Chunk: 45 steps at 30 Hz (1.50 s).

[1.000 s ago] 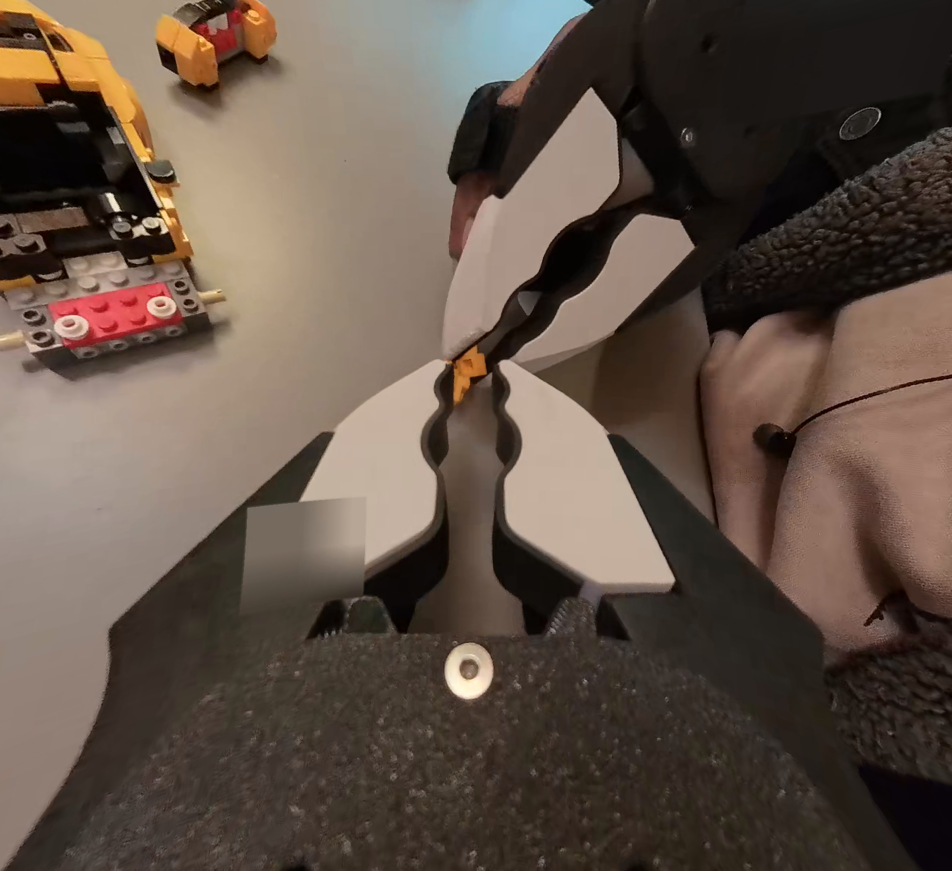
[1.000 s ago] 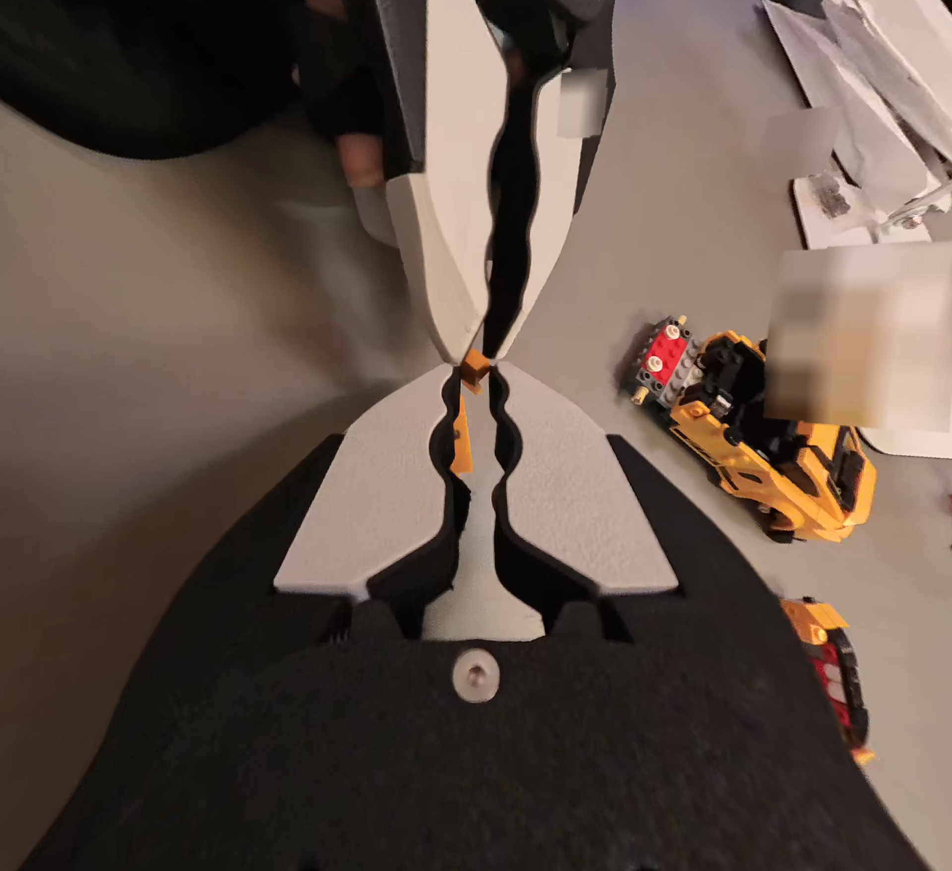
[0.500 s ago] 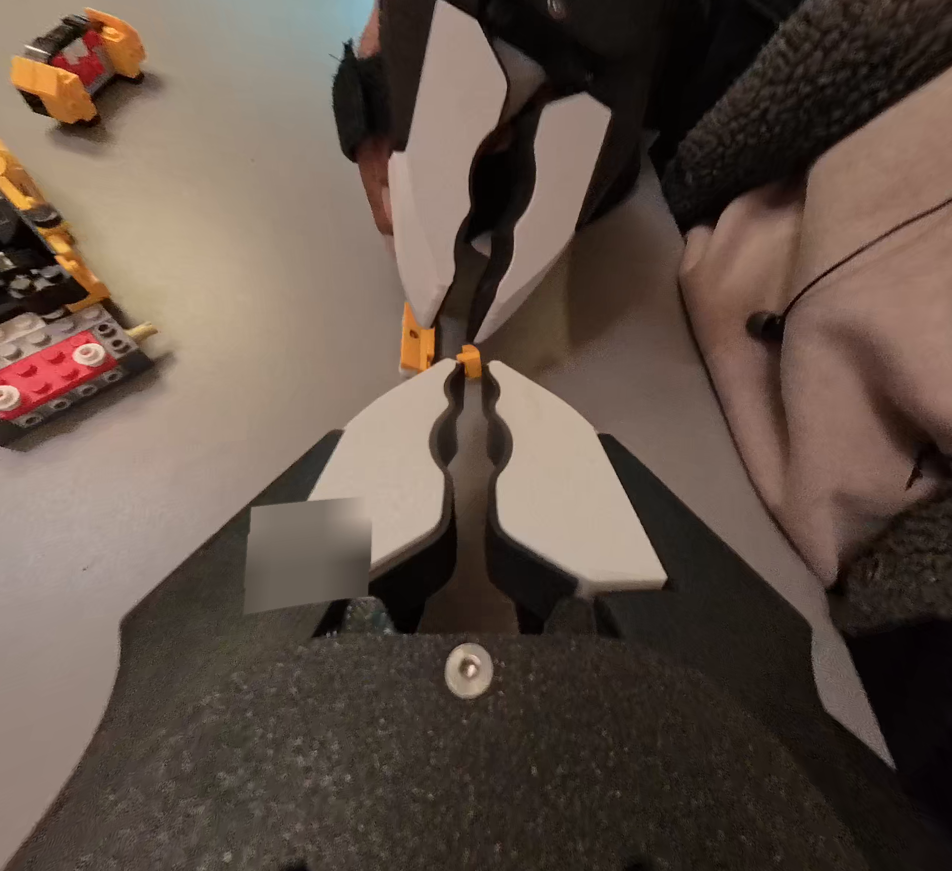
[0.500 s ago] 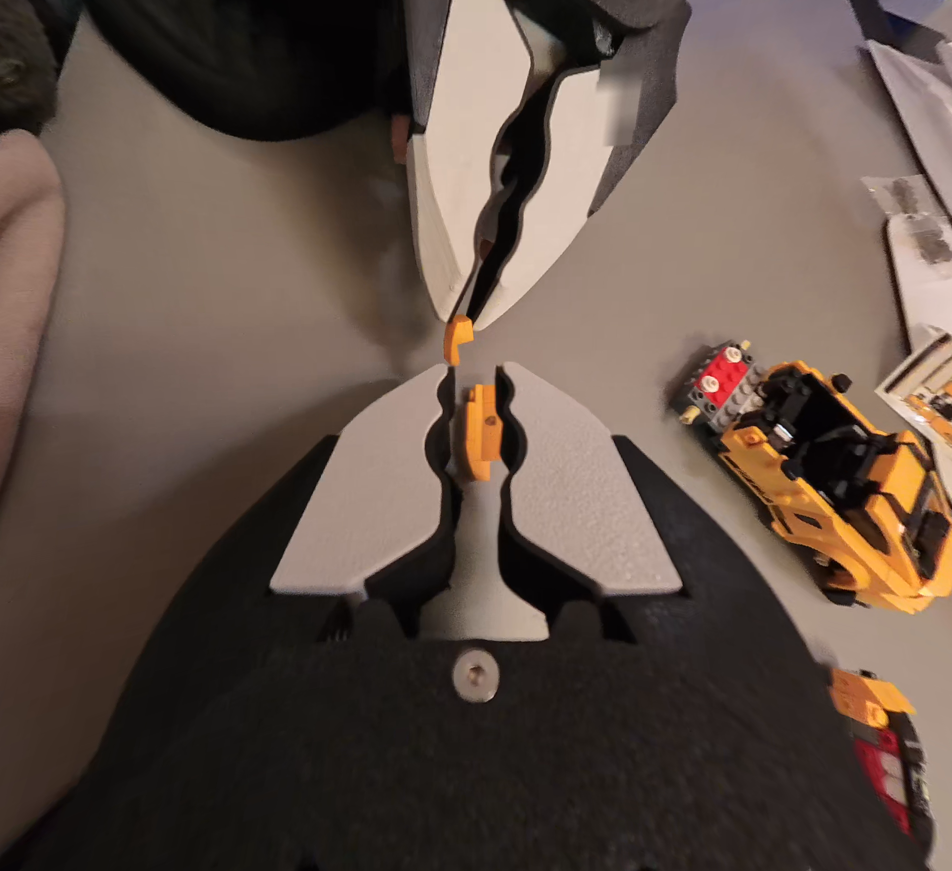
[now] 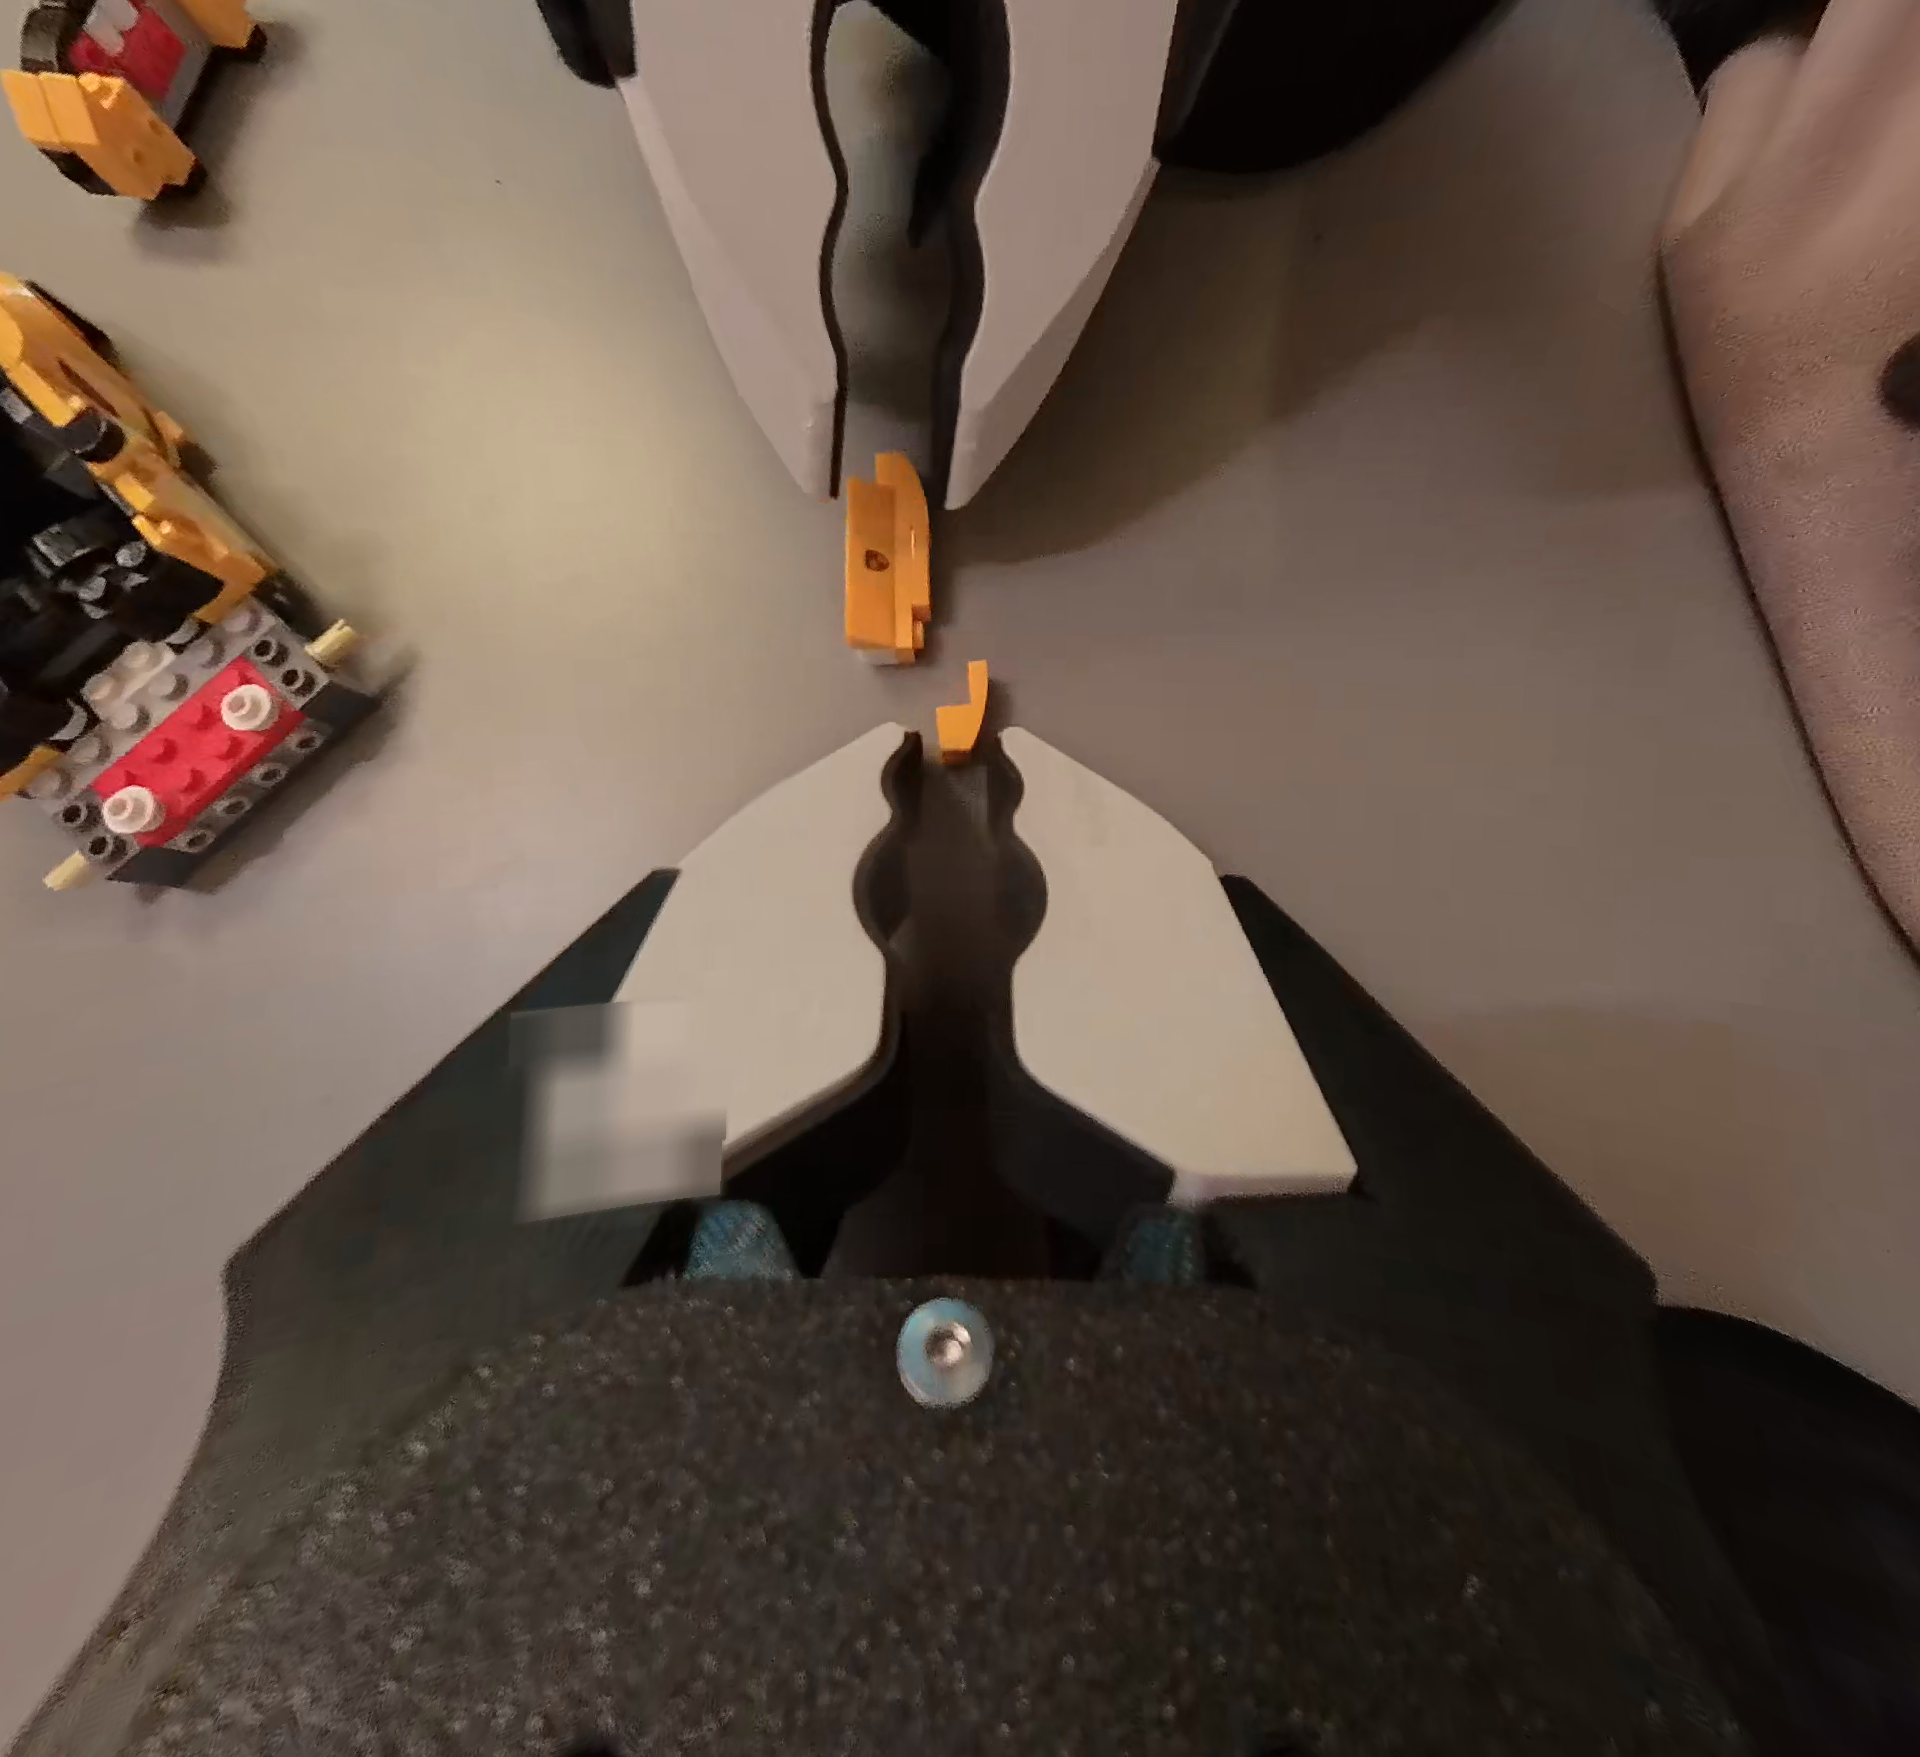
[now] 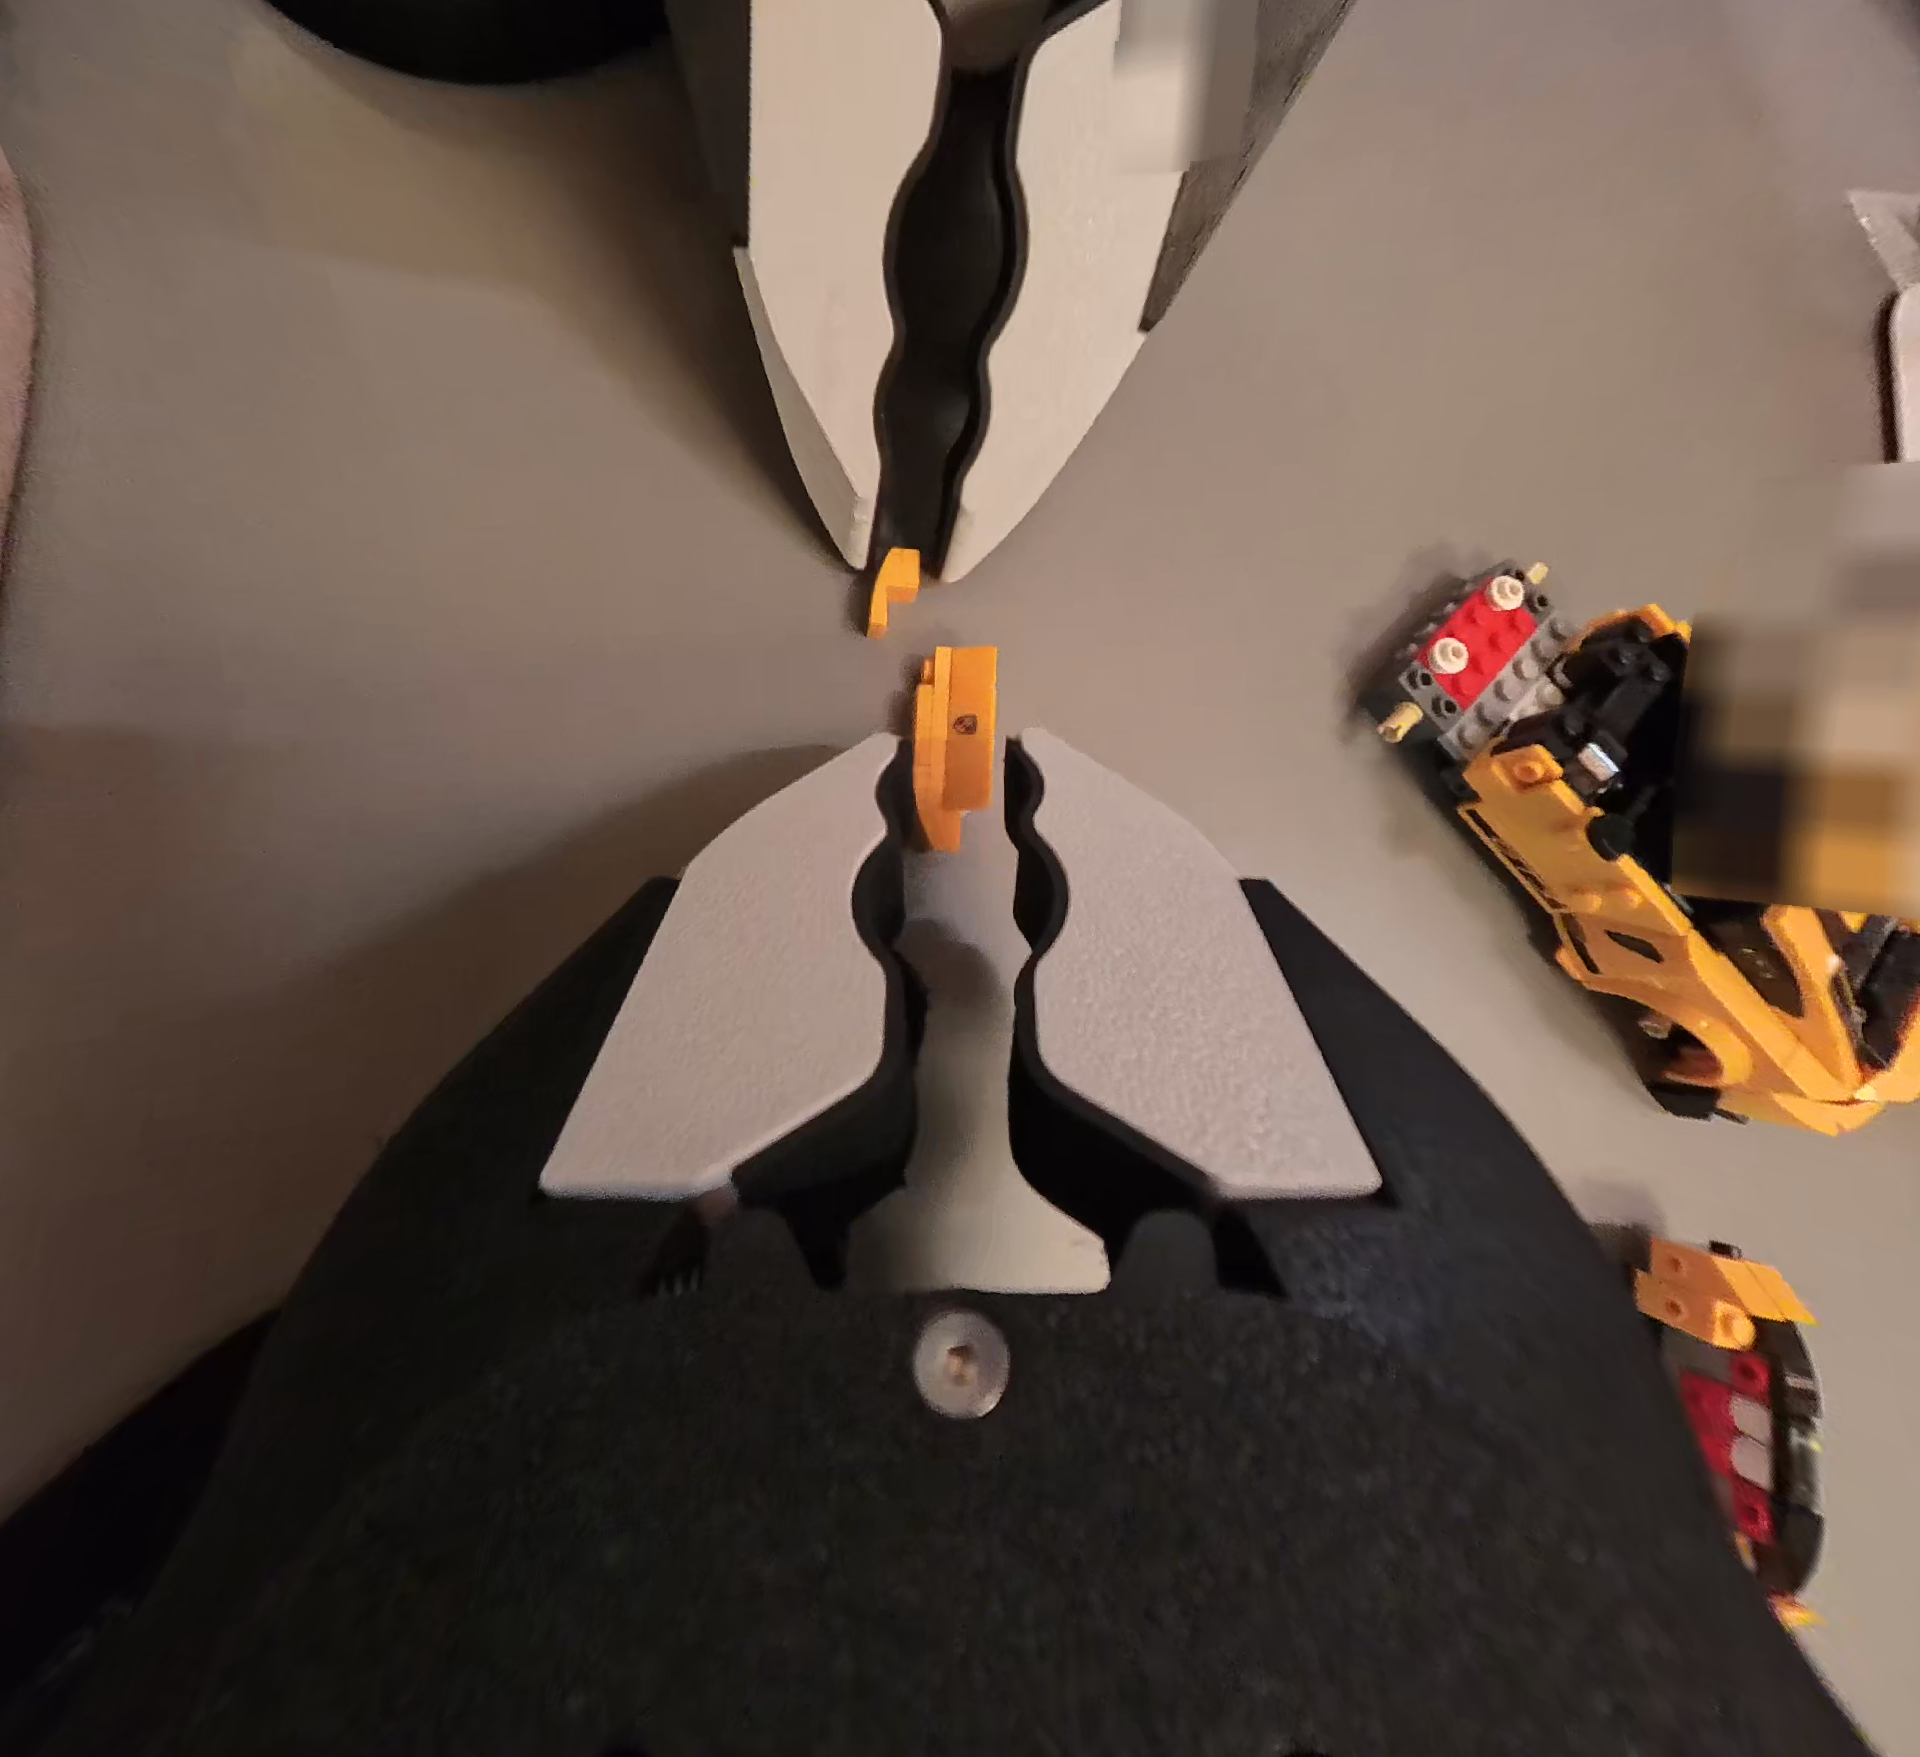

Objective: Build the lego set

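My left gripper (image 5: 961,739) is shut on a small orange hooked piece (image 5: 962,715) at its very tips, above the grey table (image 5: 499,460). My right gripper (image 6: 956,743) faces it tip to tip and is shut on a larger orange curved lego piece (image 6: 956,751). A narrow gap separates the two pieces. The right gripper (image 5: 891,492) with its piece (image 5: 883,564) shows at the top of the left wrist view. The left gripper (image 6: 907,564) with the small piece (image 6: 891,590) shows at the top of the right wrist view.
A part-built orange and black lego car (image 5: 156,668) with a red plate at its end lies on the table, also in the right wrist view (image 6: 1662,876). A small orange, black and red sub-assembly (image 5: 125,45) lies beside it. A person's clothing (image 5: 1818,512) is at the right. The grippers' ends are close to 4 centimeters from one another.
The two grippers, whose tips were pressed together with the orange pieces between them, have drawn apart. Each still holds its own piece, and both now point along the table at each other.
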Each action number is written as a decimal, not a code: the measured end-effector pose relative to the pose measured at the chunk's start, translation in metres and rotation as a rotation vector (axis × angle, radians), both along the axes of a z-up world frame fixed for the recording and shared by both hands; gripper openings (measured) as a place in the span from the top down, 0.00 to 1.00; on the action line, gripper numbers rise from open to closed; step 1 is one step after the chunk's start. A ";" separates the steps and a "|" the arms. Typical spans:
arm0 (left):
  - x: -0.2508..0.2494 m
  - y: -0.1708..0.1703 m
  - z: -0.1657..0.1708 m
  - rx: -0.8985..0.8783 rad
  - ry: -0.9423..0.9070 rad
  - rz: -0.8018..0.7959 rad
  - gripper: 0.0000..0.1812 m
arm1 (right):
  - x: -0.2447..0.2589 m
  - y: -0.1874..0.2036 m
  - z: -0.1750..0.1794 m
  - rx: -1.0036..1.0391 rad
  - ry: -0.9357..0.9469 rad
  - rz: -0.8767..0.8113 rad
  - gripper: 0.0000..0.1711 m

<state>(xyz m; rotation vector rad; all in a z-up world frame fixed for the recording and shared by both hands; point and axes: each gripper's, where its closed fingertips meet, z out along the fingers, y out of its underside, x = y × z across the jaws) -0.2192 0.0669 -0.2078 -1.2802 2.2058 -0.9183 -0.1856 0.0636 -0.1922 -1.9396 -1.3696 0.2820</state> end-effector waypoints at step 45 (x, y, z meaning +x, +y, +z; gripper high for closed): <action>0.021 -0.002 0.003 0.114 -0.060 0.034 0.87 | -0.006 -0.004 -0.012 -0.148 -0.011 0.002 0.91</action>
